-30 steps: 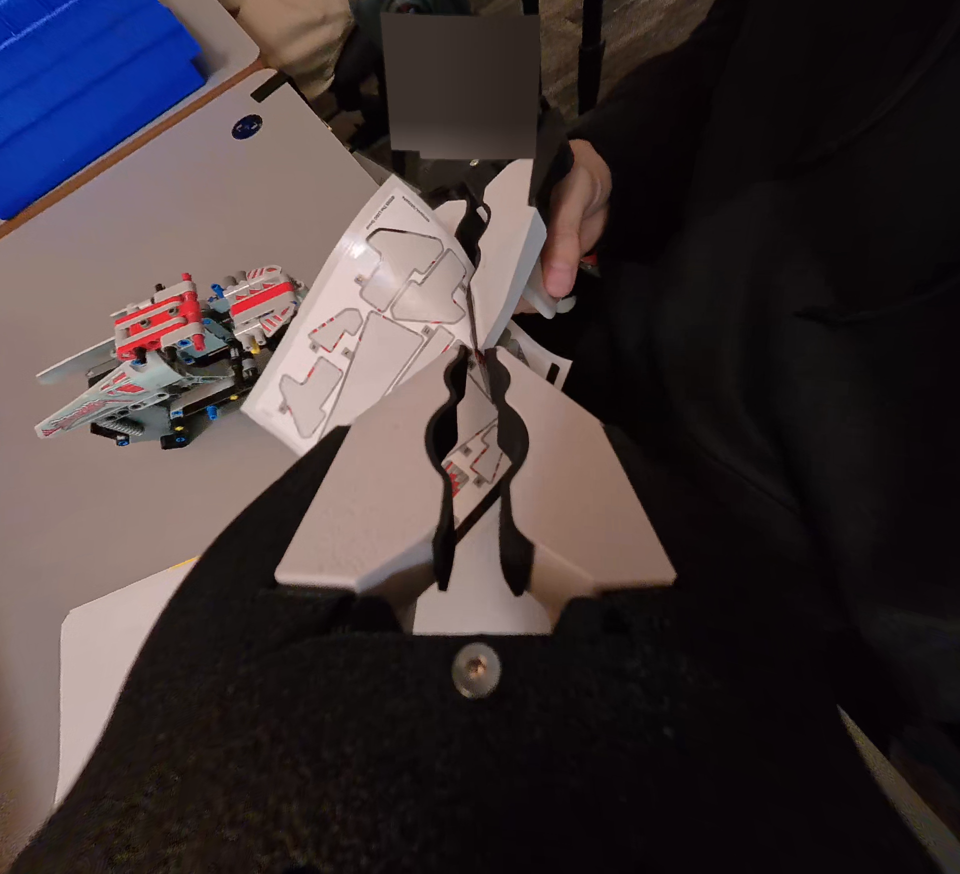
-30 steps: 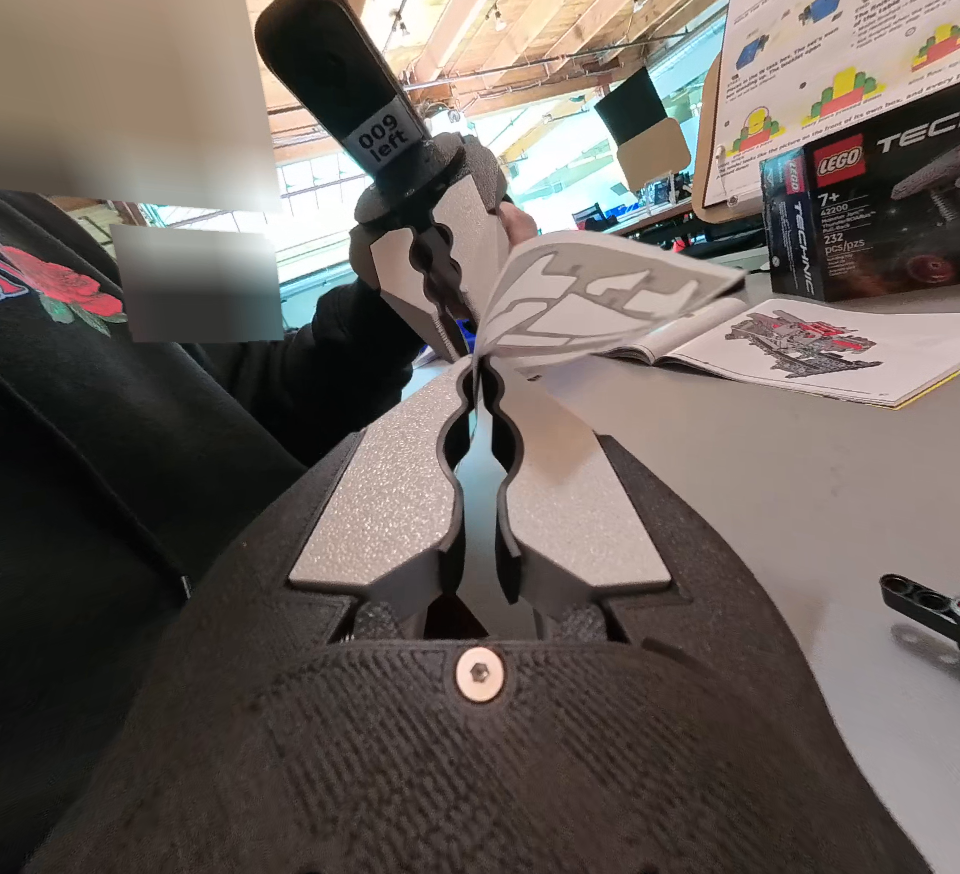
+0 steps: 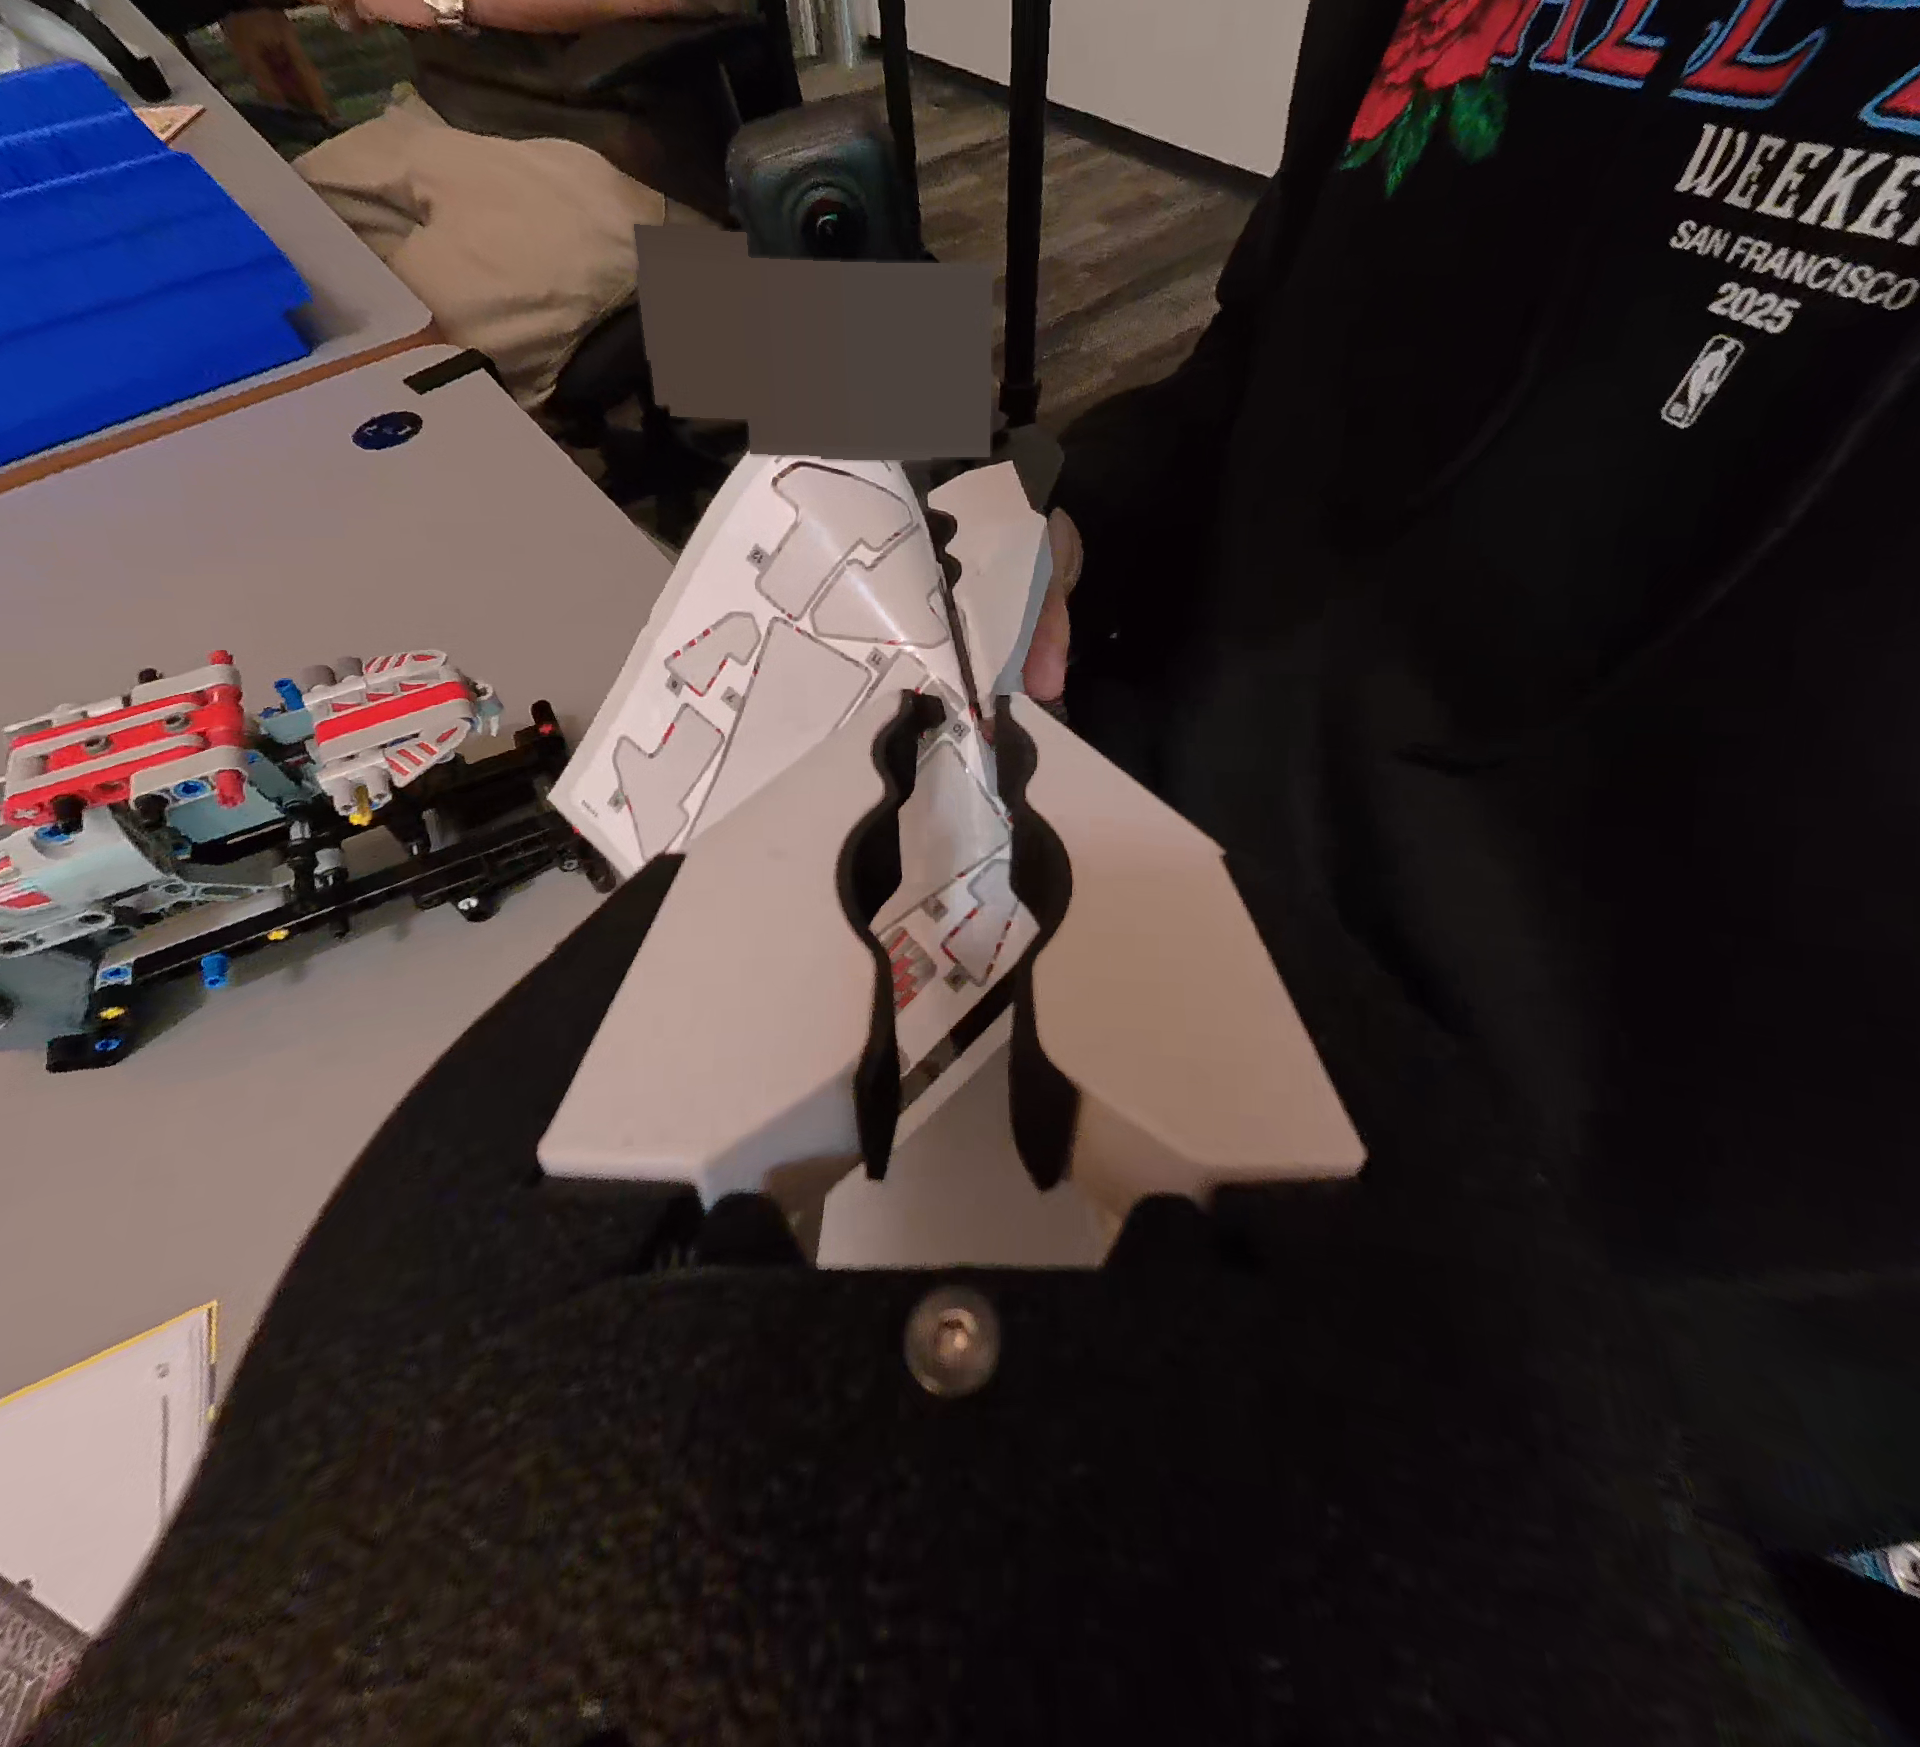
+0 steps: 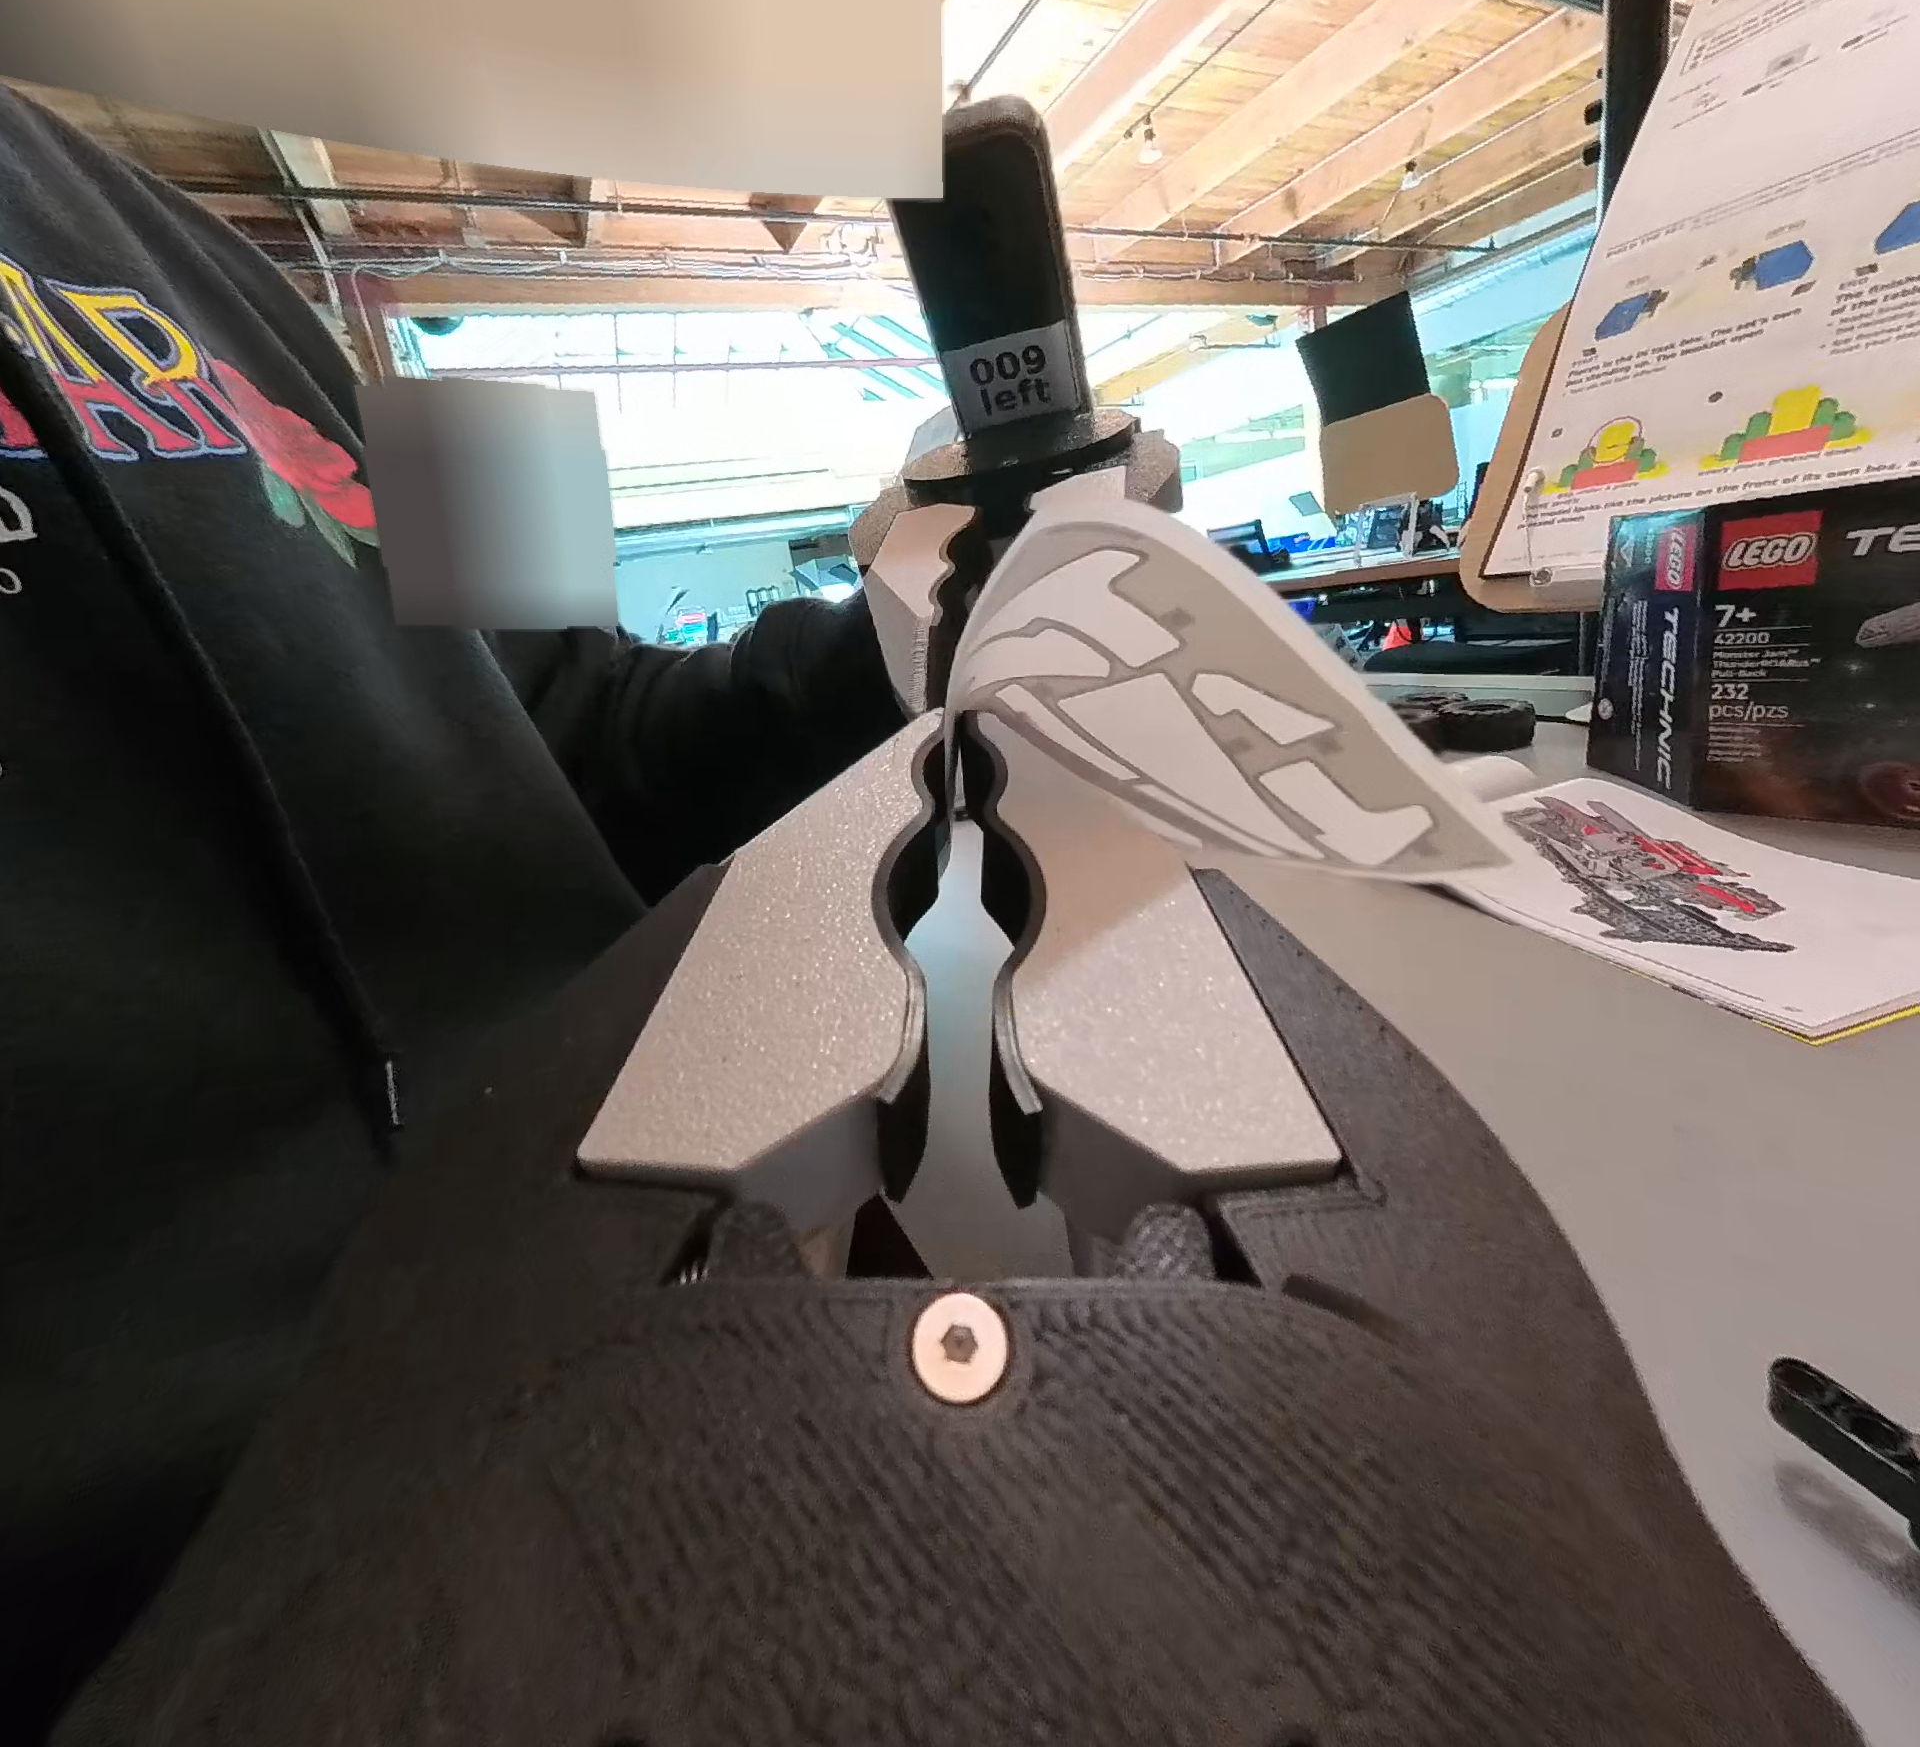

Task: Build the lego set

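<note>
Sticker sheet [image 3: 790, 658] now more curled, lower corner behind left gripper [image 3: 961, 721].

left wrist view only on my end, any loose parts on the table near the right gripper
Observer: Yes, a black beam lies on the table, to the right of the right gripper.
Operator: is the booklet open
Observer: Yes, the instruction booklet lies open beyond the sticker sheet, in front of the set's box.
Operator: tyres anywhere
Observer: Black tyres sit on the table just left of the box.
</note>
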`<state>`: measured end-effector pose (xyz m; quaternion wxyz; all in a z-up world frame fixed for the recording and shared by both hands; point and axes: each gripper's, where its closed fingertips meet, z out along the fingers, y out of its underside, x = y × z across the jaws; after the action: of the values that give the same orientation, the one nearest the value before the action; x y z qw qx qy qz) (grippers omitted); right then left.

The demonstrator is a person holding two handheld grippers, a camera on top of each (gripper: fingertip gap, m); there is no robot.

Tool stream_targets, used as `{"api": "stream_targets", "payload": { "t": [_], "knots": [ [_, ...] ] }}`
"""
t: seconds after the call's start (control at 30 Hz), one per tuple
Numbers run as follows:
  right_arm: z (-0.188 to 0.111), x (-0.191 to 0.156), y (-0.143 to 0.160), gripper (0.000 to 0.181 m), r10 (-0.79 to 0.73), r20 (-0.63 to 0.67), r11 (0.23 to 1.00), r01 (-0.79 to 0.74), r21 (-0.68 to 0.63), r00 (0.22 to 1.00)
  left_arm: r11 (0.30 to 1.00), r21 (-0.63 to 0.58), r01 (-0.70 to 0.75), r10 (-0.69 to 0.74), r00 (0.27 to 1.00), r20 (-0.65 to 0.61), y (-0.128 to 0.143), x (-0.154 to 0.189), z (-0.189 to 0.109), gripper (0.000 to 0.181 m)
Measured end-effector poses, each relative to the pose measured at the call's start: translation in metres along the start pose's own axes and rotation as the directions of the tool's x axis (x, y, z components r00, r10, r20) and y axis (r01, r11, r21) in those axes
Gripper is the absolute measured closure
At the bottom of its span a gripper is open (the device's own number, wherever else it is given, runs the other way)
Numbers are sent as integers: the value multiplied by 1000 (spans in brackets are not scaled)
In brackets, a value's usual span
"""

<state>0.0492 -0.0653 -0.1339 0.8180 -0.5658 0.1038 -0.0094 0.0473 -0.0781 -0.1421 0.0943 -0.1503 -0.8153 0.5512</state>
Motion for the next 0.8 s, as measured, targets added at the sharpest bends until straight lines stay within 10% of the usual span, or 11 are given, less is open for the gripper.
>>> {"api": "stream_targets", "payload": {
  "t": [0.47,0.8],
  "knots": [
    [-2,9,-3,181,37,-44,999,-36,27,998,994,-69,-90,98,987,129,-4,-9,-2,175],
    [-3,-1,2,181,-34,13,999,34,-8,999,1000,0,29,-29,999,-33,1,4,3,170]
  ]
}}
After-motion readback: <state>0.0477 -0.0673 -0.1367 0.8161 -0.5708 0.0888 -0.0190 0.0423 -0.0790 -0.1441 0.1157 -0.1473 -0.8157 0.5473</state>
